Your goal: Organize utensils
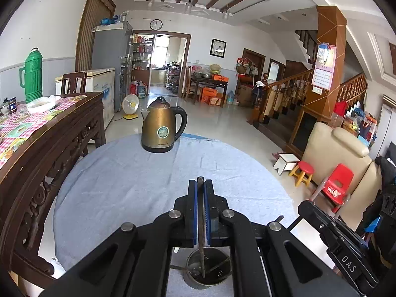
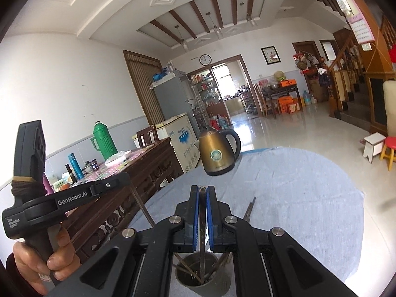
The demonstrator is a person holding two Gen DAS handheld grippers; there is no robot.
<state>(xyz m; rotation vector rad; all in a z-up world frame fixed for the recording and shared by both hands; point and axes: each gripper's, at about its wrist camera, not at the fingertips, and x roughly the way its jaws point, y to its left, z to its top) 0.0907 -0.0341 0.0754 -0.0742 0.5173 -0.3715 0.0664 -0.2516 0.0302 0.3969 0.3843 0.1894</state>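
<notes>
A round metal utensil holder (image 1: pixel 207 268) with drain holes stands on the blue cloth just below my left gripper; it also shows in the right wrist view (image 2: pixel 203 276) with several chopsticks (image 2: pixel 185 268) leaning inside. My left gripper (image 1: pixel 200 182) is shut on a thin metal utensil (image 1: pixel 201 232) whose lower end reaches down into the holder. My right gripper (image 2: pixel 203 189) is shut on another thin metal utensil (image 2: pixel 203 255) that also points down into the holder. The left gripper's body (image 2: pixel 32 198) shows at the left of the right wrist view, held by a hand.
A bronze electric kettle (image 1: pixel 162 125) stands at the far side of the round table under the blue cloth (image 1: pixel 123 185). A carved wooden sideboard (image 1: pixel 49 153) with a green thermos (image 1: pixel 32 76) is to the left. A loose chopstick (image 2: pixel 250 211) lies on the cloth.
</notes>
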